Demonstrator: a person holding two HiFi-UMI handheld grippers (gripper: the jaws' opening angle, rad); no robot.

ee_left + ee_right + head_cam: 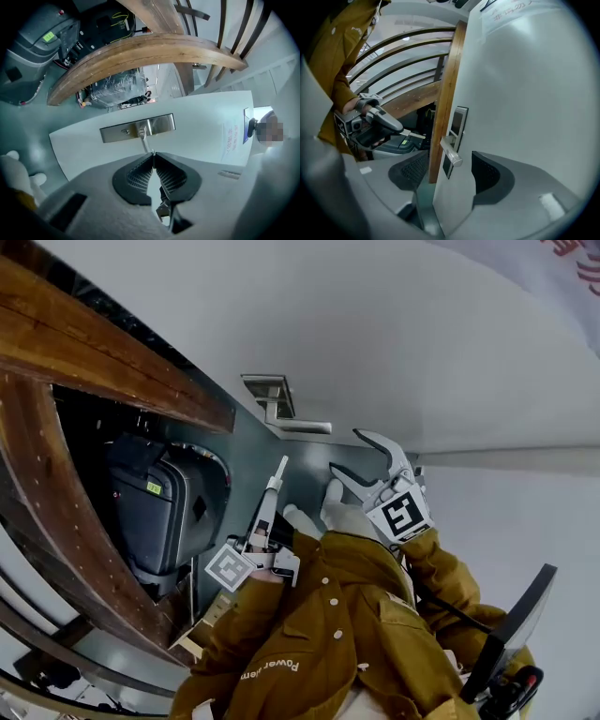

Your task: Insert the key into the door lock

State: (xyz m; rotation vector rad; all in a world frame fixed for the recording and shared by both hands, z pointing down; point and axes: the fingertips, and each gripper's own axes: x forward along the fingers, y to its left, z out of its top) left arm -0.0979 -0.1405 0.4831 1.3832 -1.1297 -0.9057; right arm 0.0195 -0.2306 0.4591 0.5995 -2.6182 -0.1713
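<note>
Mustard jacket sleeves (319, 615) are filling the bottom of the head view, both arms reaching toward the door. The left gripper (152, 154) is pointing about level at the door face. Its fingers are pressing together at the tips, pinching a thin metal sliver that looks like the key (153, 151), seen edge-on and too small to read well. A small metal piece (164, 206) is hanging in the gap lower down; I cannot tell what it is.

The right gripper (345, 450) is sitting to the right of the left one, its marker cube (403, 514) facing the camera. Its fingers are standing wide apart and gripping nothing. In the right gripper view they are framing the door's edge and the lever, with neither pad touching anything.

Just past the left fingertips the steel lock plate (117, 133) is lying across the door (422, 334). The keyhole (125, 131) is showing left of the lever handle (298, 426), and the key tip is sitting near the lever but apart from the keyhole.

The door is standing ajar. Beyond its edge a curved wooden railing (94, 362) is running past, and behind that a dark machine (155, 507) with a green label is sitting on the floor.
</note>
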